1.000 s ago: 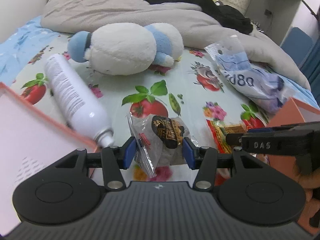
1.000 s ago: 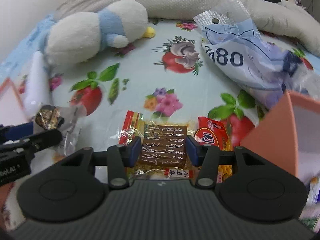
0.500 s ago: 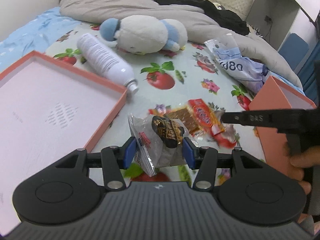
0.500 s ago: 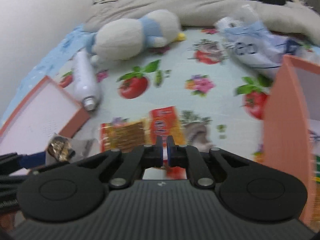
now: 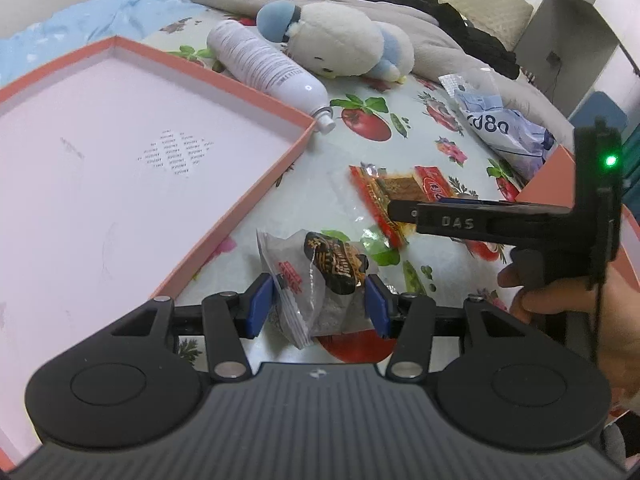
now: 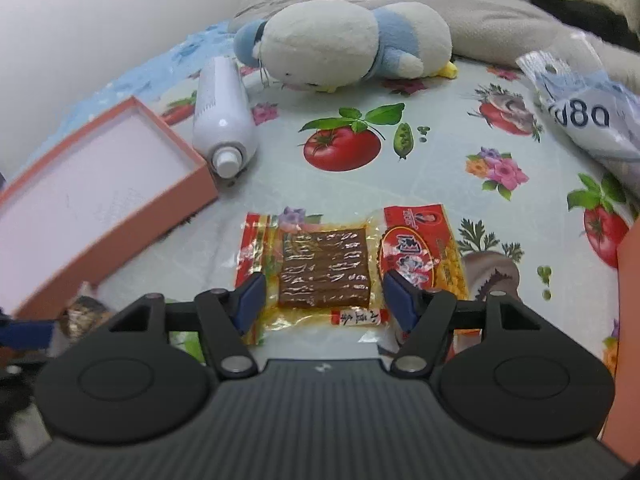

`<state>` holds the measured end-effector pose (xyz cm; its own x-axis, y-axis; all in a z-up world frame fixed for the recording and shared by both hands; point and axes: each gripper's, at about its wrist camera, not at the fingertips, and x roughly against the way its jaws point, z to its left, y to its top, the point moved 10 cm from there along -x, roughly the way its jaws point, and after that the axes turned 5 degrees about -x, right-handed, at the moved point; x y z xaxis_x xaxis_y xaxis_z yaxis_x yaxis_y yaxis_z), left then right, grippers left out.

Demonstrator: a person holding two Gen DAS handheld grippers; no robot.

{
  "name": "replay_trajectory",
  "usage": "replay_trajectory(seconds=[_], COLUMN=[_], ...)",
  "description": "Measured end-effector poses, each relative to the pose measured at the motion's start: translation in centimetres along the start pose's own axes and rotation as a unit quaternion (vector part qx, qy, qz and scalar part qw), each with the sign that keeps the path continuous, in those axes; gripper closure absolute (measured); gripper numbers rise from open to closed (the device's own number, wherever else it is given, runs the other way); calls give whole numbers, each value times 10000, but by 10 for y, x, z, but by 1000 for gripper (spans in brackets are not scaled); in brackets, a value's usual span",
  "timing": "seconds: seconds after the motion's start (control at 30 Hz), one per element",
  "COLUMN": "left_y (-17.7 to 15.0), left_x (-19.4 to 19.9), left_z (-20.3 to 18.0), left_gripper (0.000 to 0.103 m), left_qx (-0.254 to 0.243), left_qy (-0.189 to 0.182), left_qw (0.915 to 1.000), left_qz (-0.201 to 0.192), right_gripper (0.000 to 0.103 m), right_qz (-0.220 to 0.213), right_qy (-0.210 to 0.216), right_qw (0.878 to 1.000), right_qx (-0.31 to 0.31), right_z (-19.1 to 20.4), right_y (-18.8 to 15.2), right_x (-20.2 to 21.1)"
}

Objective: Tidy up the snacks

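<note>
Left tool [image 5: 319,304] is clamped on a clear snack packet [image 5: 320,280] with a dark label, blue pads pressing both sides, packet held off the bed. To its left and ahead sits the shallow pink box lid [image 5: 120,160], white inside; its near corner edge runs right beside my left finger. Past the lid's far corner a white spray bottle [image 5: 268,70] lies on its side, nozzle toward me, with a white-and-blue plush toy [image 5: 344,40] behind it. Right tool [image 6: 324,300] is spread wide with nothing gripped; the brown tofu snack pack [image 6: 324,268] lies flat on the bed sheet [image 6: 432,152] between the two fingers, and I cannot tell if the pads touch it. A red snack pack [image 6: 420,248] lies against the tofu pack's right side, partly under my right finger. From the left camera the right tool [image 5: 404,210] crosses in from the right over those two packs, with the hand [image 5: 560,300] on its grip. Further right, an orange box wall [image 6: 628,280] stands close to the right tool. Ahead and right, a crumpled blue-and-white plastic bag [image 6: 588,120] rests against the grey blanket [image 6: 500,12].
</note>
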<state>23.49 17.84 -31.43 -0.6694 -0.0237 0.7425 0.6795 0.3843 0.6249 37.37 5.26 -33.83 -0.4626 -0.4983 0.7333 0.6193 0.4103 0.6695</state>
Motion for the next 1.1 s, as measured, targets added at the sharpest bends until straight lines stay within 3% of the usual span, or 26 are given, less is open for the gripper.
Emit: replay_trajectory(seconds=[0.13,0.2,0.43,0.67,1.1], left_y=[0,-1,-1,-7,1], left_x=[-2,-2,4,16,65], left_z=[1,2,2,6,-17], left_gripper=[47,47,48,48,48], left_qx=[90,112,164,225,57], left_qy=[-57,-64,-95,-39,-85], left_qw=[9999,9999,9998,9997,9999], left_qz=[-40,-67,-27,56,-24], right_gripper=[36,48,51,51,51], right_qz=[-36,-47,-92,-277,-729], right_qy=[-63,-175,-481,-776,-577], right_qw=[9997,9998,9988,9965,9916], right_qx=[220,100,-34,142,-904], right_z=[6,4,8,19,16], right_y=[-2,1,1,-8,-25], right_x=[-4,-3,8,46,149])
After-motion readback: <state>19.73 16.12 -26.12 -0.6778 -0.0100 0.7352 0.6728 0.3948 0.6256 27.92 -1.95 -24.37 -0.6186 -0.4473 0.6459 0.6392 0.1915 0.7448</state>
